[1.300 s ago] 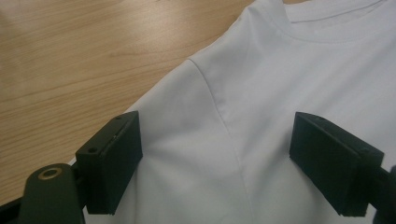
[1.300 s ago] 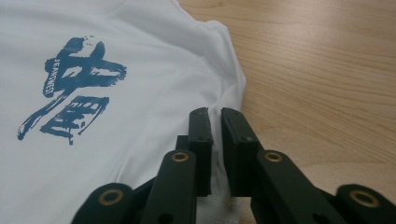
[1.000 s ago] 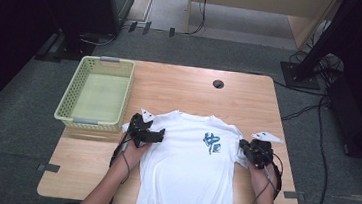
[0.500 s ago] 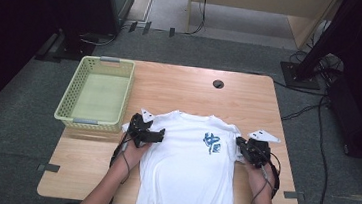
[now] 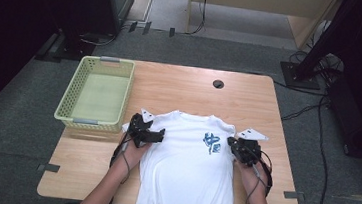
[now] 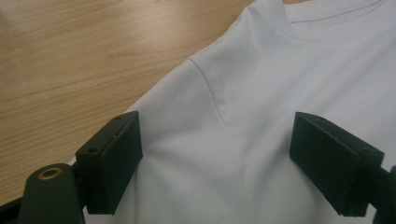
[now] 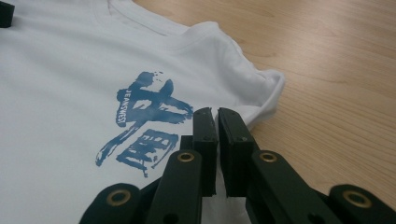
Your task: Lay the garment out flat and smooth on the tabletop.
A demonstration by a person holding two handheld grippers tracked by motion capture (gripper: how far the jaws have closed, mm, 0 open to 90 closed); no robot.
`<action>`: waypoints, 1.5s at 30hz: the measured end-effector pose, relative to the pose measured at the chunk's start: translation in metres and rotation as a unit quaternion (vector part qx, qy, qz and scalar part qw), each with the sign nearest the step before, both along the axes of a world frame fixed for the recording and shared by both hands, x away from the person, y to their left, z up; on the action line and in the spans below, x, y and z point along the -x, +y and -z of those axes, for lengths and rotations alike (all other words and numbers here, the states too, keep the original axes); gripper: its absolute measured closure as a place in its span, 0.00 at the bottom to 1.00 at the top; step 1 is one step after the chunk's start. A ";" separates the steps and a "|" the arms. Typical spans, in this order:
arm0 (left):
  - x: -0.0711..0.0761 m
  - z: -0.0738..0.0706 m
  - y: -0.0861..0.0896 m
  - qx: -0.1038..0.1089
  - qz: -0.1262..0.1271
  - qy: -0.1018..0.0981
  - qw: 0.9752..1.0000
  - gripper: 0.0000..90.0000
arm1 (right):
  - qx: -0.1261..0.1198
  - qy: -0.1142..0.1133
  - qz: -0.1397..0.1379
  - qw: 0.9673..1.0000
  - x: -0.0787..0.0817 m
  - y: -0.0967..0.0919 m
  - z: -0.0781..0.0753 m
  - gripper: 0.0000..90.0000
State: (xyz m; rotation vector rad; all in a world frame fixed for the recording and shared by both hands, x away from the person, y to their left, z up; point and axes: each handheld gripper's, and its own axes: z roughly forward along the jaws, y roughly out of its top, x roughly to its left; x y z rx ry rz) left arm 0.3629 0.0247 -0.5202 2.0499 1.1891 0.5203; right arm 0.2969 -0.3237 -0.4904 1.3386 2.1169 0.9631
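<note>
White T-shirt (image 5: 186,178) flat on table (image 5: 180,89); grippers at both shoulders.

T-shirt (image 5: 186,178) hem cut off (bottom edge)

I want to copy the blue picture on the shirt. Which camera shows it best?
The right gripper view: the blue print is close and sharp there, even its small lettering. In the high view the print is tiny on the white T-shirt. The left gripper view looks at the shirt's plain shoulder and collar.
</note>
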 end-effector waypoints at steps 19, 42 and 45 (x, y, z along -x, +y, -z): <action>0.000 0.000 0.000 0.000 0.000 0.000 1.000 0.19 | 0.008 0.022 -0.044 0.999 -0.013 0.036 0.011 0.97; 0.000 0.000 0.000 0.000 0.000 0.000 1.000 0.19 | -0.053 0.024 -0.077 0.995 -0.025 0.049 0.000 0.84; 0.000 0.000 0.000 0.000 0.000 0.000 1.000 0.19 | -0.066 0.016 -0.073 0.995 -0.024 0.043 -0.009 0.82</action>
